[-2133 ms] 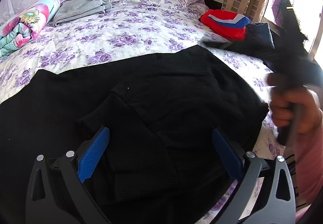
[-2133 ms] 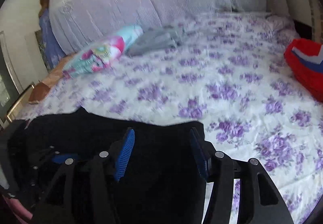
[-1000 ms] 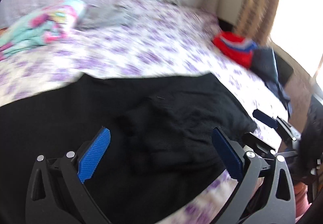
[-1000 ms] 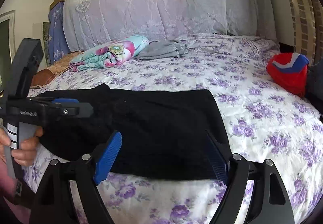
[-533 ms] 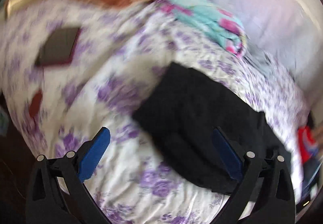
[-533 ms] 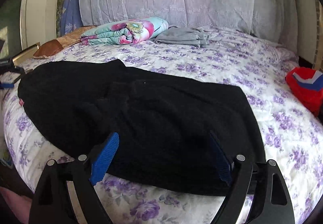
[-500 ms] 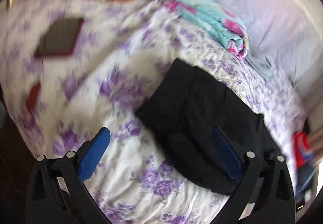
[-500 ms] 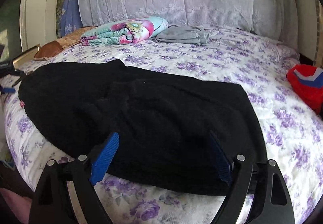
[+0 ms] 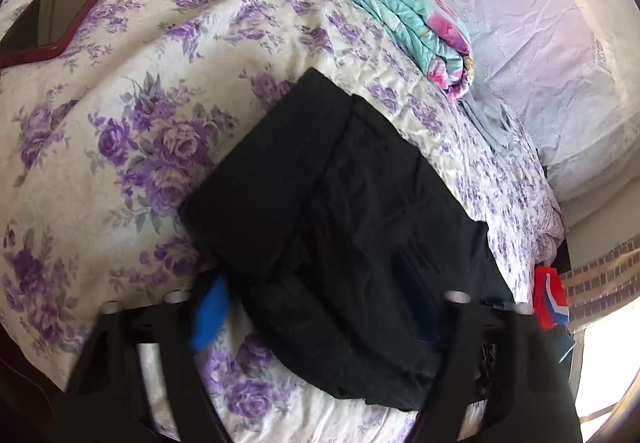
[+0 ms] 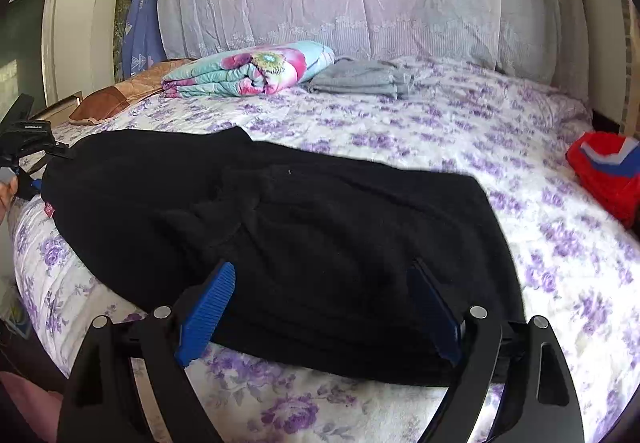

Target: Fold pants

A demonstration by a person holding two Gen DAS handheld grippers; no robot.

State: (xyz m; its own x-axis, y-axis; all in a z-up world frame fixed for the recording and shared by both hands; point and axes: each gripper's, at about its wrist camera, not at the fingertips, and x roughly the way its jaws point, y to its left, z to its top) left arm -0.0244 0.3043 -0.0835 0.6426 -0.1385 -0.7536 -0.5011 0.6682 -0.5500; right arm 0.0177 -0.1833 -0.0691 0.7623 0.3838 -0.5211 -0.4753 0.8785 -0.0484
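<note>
Black, soft knit pants lie half-folded across the centre of the purple-flowered bedsheet. The left gripper, jaws just closing, straddles their end at lower centre, apparently to lift it; whether its pads already press the cloth cannot be told. The right gripper waits released over the near edge.

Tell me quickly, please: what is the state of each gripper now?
Left gripper: jaws have just been closing around the end of the black pants; no firm grip visible.
Right gripper: open, holding nothing.
</note>
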